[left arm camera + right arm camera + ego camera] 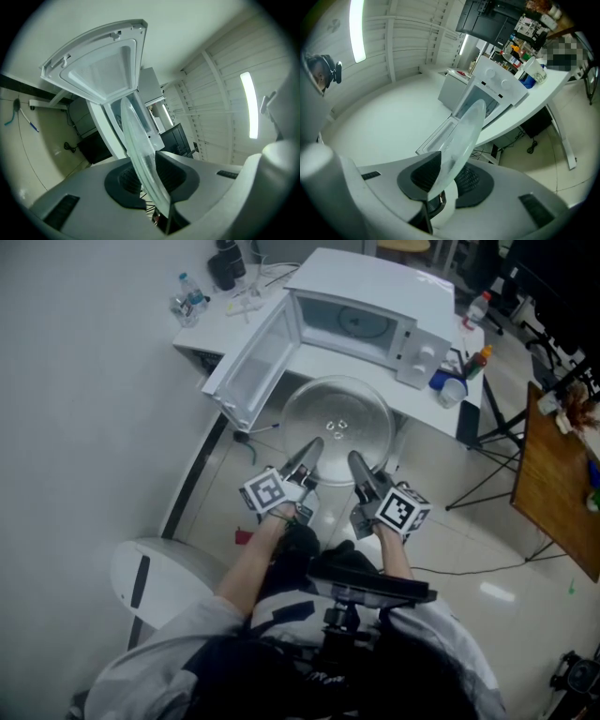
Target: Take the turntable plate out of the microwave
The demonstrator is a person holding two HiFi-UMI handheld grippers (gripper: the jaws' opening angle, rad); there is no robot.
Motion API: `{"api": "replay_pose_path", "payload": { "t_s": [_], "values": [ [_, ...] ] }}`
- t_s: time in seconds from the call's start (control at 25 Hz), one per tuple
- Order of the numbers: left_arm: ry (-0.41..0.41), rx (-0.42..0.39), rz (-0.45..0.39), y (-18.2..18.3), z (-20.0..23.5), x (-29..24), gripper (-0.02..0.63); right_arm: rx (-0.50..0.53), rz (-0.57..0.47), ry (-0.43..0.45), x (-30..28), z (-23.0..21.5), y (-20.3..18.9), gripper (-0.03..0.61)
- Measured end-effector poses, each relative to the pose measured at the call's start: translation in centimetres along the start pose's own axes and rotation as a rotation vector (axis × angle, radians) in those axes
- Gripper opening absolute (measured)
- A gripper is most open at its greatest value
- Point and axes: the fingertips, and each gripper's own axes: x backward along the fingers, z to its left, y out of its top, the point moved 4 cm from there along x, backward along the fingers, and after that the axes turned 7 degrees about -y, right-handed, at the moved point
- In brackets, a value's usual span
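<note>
Plate out of the microwave, held by both grippers

The glass plate (337,423) was clear of the microwave (361,310), hanging roughly level in the air in front of the table (323,362) and below the open door (248,362), between the person and the oven. The left gripper (312,448) and right gripper (357,461) each had the near rim: in both gripper views the jaws stood narrow, and the glass edge ran between the dark pads and was pinched there. Judged from this, the main step was done: the plate had left the cavity and nothing else bore it. What was left, if anything, was to carry it off and set it down; the task names no spot, and the door stood open.
</note>
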Motion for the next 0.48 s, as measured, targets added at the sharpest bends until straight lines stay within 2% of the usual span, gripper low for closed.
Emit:
{"api": "replay_pose_path", "payload": {
  "t_s": [0.16,0.28,0.48],
  "values": [
    [0.021,-0.001,0.004,0.7,0.0,1.0,0.055,0.008,-0.006,0.006,-0.3,0.9,-0.6,0.091],
    [-0.042,-0.029,0.032,1.4,-0.3,0.7,0.055,0.016,-0.049,0.015,-0.6,1.6,-0.7,0.091],
    [-0.050,0.025,0.094,1.9,0.0,1.3,0.055,0.005,-0.108,-0.041,-0.4,2.3,-2.0,0.091]
  ]
}}
